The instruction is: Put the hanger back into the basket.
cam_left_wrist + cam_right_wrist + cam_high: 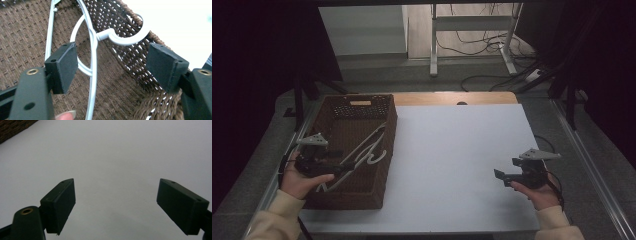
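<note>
A brown woven basket [388,131] stands on the left part of the white table [457,150]. White clothes hangers [373,150] lie inside it, one hook [125,40] leaning against the basket's wall [130,60]. My left gripper [343,167] hovers over the basket's near half, open. In the left gripper view [112,67] a hanger's neck [94,52] runs between the jaws, close to the left pad [65,66], and neither pad presses on it. My right gripper [499,175] is held above the table's right side, open, with bare table [112,150] between its jaws [116,205].
A wooden strip [452,98] runs along the table's far edge. Beyond it stand a white desk frame [472,30] and loose cables [492,47] on the floor. Dark curtains hang at both sides. The basket's corner [12,128] shows at the top left of the right gripper view.
</note>
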Available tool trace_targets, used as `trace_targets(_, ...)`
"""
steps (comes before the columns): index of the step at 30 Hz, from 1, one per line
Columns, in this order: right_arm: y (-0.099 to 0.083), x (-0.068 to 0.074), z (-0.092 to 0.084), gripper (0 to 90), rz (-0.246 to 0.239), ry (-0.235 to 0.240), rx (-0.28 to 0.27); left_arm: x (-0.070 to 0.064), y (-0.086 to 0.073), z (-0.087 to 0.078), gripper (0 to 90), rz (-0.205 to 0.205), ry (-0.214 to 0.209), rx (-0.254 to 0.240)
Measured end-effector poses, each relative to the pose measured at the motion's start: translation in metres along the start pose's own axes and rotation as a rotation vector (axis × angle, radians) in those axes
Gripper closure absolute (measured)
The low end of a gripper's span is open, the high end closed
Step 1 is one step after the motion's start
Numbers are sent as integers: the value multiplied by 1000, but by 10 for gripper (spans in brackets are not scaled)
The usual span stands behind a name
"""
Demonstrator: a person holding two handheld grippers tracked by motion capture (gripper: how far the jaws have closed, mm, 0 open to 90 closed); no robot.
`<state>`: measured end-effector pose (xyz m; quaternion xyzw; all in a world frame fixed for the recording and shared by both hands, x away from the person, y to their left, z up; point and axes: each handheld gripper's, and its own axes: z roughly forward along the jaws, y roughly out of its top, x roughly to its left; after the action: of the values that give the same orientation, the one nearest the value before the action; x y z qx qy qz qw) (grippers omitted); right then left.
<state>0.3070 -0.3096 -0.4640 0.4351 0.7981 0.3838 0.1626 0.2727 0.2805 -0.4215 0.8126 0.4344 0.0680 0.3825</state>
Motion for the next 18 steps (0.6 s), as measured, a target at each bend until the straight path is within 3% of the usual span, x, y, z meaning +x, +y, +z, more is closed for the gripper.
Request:
trace_targets(7,3,5,-3,143,-28,29,-15,-21,4,15,247,32,11,-33)
trace_targets(13,10,20,-6,133,-71,59,-30,-43,12,25,236,73,-2,-64)
trace_targets(18,13,28,-7,132,-84,80,-47,-55,16,28,227,83,-2,-83)
